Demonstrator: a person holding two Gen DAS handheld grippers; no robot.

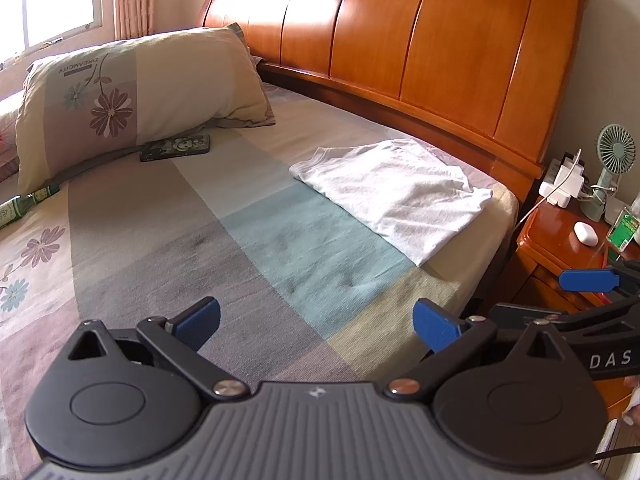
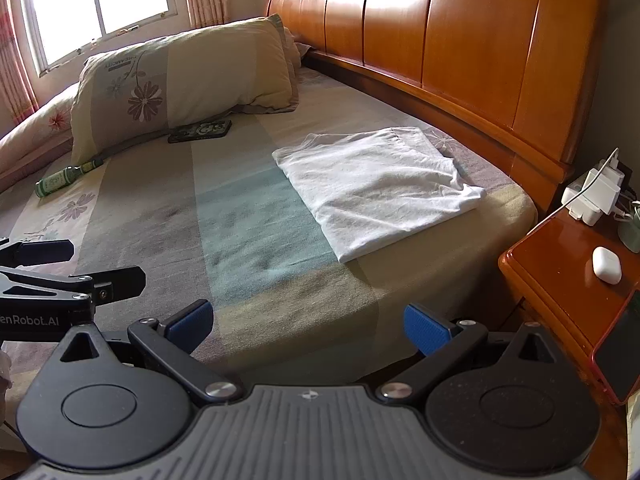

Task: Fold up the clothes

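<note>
A white garment (image 1: 394, 194) lies folded into a flat rectangle on the bed near the headboard; it also shows in the right wrist view (image 2: 376, 188). My left gripper (image 1: 318, 322) is open and empty, held above the bed's near part, well short of the garment. My right gripper (image 2: 308, 322) is open and empty, also back from the garment, above the bed's near edge. The right gripper's blue fingertips (image 1: 588, 280) show at the right edge of the left wrist view. The left gripper (image 2: 64, 268) shows at the left of the right wrist view.
A striped bedsheet (image 1: 200, 248) covers the bed. A floral pillow (image 1: 132, 92) lies at the far left with a dark phone case (image 1: 176, 148) and a green bottle (image 2: 64, 176) beside it. A wooden headboard (image 1: 420, 40) stands behind. A nightstand (image 2: 568, 280) at right holds an earbud case, chargers and a fan.
</note>
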